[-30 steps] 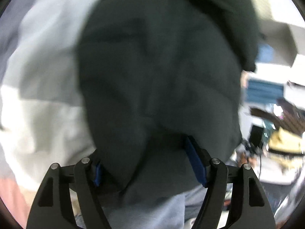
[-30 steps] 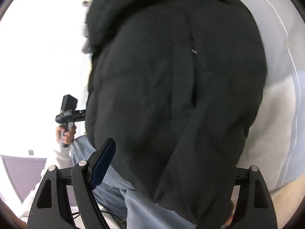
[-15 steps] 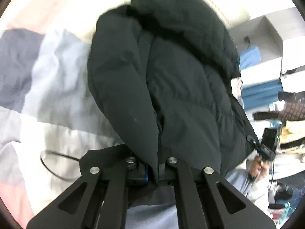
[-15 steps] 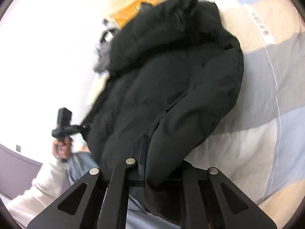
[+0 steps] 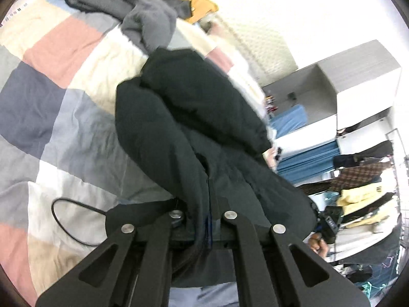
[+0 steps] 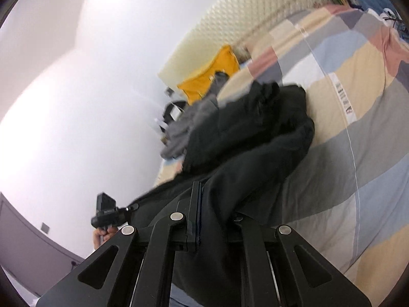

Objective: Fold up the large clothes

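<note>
Here a patchwork quilt spans the bed; far off lie grey fleece and mustard cloth. Left gripper and right gripper each pinch the puffy black jacket, jaws fully closed.

A bed covered in a patchwork quilt carries the clothes. On it lie a black padded jacket, a grey fleece garment, an orange garment and a looped black cable.

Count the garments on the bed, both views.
3: black jacket nearest, pinched by both tools; grey sweater behind it; orange garment by the headboard. More may be hidden under the jacket.
</note>
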Available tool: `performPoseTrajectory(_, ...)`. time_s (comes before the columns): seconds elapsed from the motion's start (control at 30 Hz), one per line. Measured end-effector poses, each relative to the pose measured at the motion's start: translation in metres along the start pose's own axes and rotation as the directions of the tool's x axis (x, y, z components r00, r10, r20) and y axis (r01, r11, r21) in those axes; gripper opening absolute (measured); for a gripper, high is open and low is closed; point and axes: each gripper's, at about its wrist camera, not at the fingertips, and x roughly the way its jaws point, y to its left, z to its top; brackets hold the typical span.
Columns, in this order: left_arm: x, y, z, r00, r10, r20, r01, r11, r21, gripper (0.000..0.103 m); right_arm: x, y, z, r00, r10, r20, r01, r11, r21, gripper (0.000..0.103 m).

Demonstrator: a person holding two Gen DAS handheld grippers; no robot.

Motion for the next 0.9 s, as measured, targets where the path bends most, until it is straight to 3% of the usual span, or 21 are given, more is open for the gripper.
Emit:
performPoseTrajectory(0.37,-0.068,-0.028,-0.034,0.999,-0.05,-0.021,0.05,0.999,0.009,0.002,-0.068,0.043,-0.019,0.99,0.052,0.129,-0.056,0.998,0.024,0.005)
performPoseTrajectory(0.47,-0.086,-0.04,-0.03,0.997,-0.072,-0.004,0.072,0.997,0.034,0.002,-0.078,0.057,-0.01,0.987,0.007,0.159,-0.003,1.0,-0.024,0.005)
performPoseTrajectory(0.6,-0.091,-0.048,-0.006,0.998,-0.038,0.04,0.036,0.998,0.049,0.002,-0.065,0.056,0.013,0.985,-0.006,0.171,0.008,1.0,-0.009,0.005)
performPoseTrajectory(0.9,-0.048,-0.05,0.051,0.995,0.077,0.061,-0.079,0.997,0.026,0.002,-0.021,0.026,0.062,0.979,-0.091,0.182,0.082,0.995,0.056,0.005)
